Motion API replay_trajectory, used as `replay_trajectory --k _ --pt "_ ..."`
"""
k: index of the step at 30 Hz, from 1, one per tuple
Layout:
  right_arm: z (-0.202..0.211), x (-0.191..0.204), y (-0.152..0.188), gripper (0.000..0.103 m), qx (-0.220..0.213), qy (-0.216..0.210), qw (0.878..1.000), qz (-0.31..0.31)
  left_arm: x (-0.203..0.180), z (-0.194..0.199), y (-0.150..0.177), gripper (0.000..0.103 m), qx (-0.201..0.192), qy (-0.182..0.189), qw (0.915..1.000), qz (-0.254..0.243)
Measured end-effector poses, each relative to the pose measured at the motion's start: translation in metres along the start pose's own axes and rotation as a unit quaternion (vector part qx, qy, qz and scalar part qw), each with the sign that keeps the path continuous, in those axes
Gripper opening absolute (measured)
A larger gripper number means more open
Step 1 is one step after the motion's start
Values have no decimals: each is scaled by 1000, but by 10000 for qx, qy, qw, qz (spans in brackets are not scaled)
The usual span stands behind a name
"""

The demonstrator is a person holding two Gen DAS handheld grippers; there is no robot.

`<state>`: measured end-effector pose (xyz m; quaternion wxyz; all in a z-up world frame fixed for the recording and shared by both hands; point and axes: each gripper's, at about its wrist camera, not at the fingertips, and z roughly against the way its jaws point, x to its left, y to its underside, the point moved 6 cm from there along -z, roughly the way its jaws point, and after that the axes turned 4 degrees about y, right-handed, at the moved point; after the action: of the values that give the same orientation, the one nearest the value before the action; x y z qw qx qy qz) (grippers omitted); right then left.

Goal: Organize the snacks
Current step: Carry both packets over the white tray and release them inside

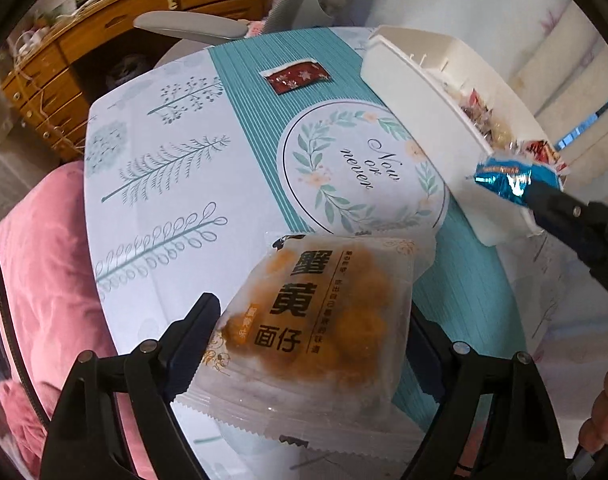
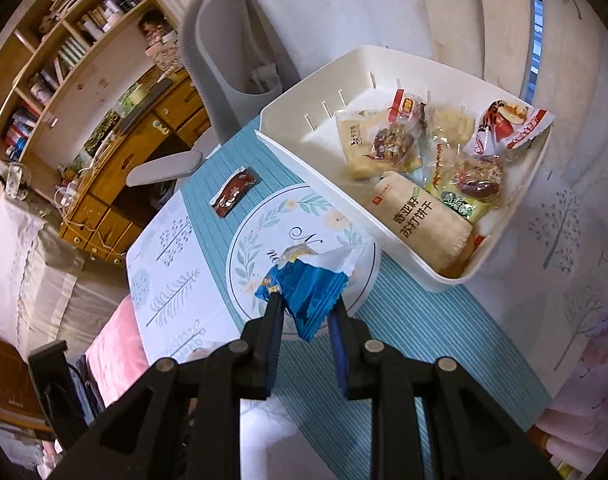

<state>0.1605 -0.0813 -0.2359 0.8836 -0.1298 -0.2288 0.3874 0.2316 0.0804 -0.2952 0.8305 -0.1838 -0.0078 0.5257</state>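
- My right tool point(image 2: 306, 308) pinches a blue foil packet point(image 2: 304, 300) by its lower edge, held in the air just short of the white bin point(image 2: 444, 280); that thin grip could slip, dropping the packet onto the surface point(image 2: 404, 340).
- My left tool point(image 1: 312, 320) is closed on a frosted bag of orange snacks point(image 1: 320, 320), lifted above the surface; squeezing may crush the contents.
- A red packet point(image 1: 295, 78) lies alone, well apart from the bin, easy to overlook.
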Motion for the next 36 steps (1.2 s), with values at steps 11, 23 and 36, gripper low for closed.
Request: replay_trajectory --k 11,23,36 --pt "23 -25 -10 22 -81 -405 9972 620 -35 33 7 86 -560 374 9936 902" --pt "47 -85 -65 3 -261 -583 9904 1225 -103 50 -9 86 -1181 681 9762 1686" --pt "52 -137 -132 3 -364 -795 9822 1661 -175 35 -41 86 -1449 557 9708 1829"
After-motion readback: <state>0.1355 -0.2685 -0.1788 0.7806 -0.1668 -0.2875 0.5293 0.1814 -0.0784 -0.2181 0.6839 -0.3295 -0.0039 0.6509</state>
